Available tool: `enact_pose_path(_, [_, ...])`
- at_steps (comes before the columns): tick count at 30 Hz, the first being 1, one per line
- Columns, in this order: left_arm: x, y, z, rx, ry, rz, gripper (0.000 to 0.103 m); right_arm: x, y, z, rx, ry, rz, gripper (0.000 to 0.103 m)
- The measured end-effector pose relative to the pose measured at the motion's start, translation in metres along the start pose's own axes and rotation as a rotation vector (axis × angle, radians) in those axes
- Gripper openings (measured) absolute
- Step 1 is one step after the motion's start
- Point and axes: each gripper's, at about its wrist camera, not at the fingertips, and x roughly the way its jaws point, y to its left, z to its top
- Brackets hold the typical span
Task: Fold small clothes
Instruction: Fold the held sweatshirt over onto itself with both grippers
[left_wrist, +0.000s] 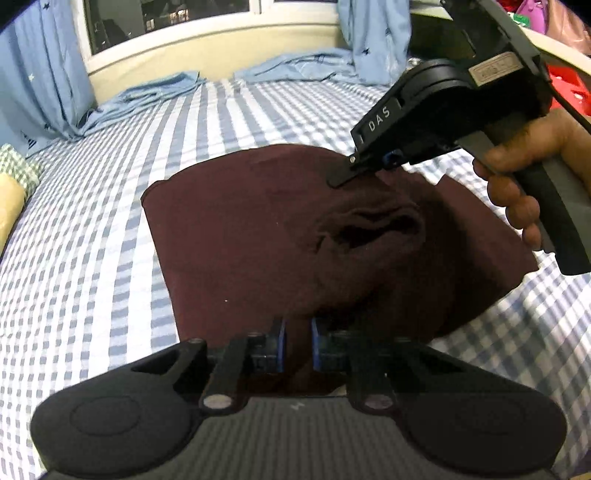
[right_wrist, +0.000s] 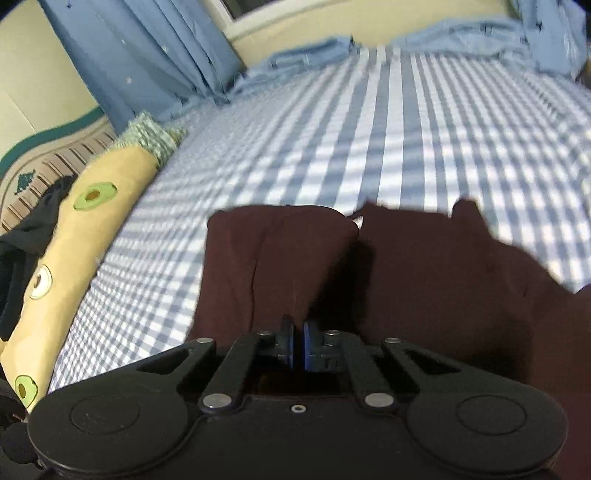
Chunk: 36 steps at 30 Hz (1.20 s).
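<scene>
I have my left gripper (left_wrist: 297, 343) pinched on the near hem of the maroon garment (left_wrist: 258, 236), which lies spread on the checked bedsheet (left_wrist: 92, 229) ahead of the jaws. My right gripper (right_wrist: 298, 347) is clamped on its far side. I judge the fold barely begun: the cloth is still rumpled, unfolded.

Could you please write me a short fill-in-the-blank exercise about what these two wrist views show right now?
1. The garment being folded is dark ____ in colour.
2. It lies on a bed sheet with a blue and white ____ pattern.
3. The left gripper is shut on the ____.
4. The pillow at the bed's edge is printed with ____.

Missing words: maroon; checked; garment; avocados
</scene>
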Motion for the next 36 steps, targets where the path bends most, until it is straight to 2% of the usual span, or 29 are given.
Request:
enact_pose_path(4, [-0.007,-0.01,0.009,0.022,-0.032,-0.024,0.012,-0.029,-0.007,0.005,-0.002,-0.049,-0.013,0.004])
enact_pose_path(13, [-0.006,-0.044,0.028,0.087,-0.083,-0.104,0.01,-0.081,-0.042,0.0,-0.023,-0.102,-0.113,0.004])
enact_pose_path(20, [0.006,-0.076,0.037,0.14,-0.079,-0.18,0.01,-0.107,-0.075,-0.006,-0.004,-0.116,-0.202,0.004])
enact_pose_path(25, [0.024,-0.093,0.041,0.163,-0.038,-0.233,0.01,-0.112,-0.102,-0.014,0.024,-0.097,-0.251,0.004])
enact_pose_path(36, [0.056,-0.122,0.04,0.258,0.048,-0.249,0.01,-0.088,-0.15,-0.034,0.088,0.025,-0.304,0.004])
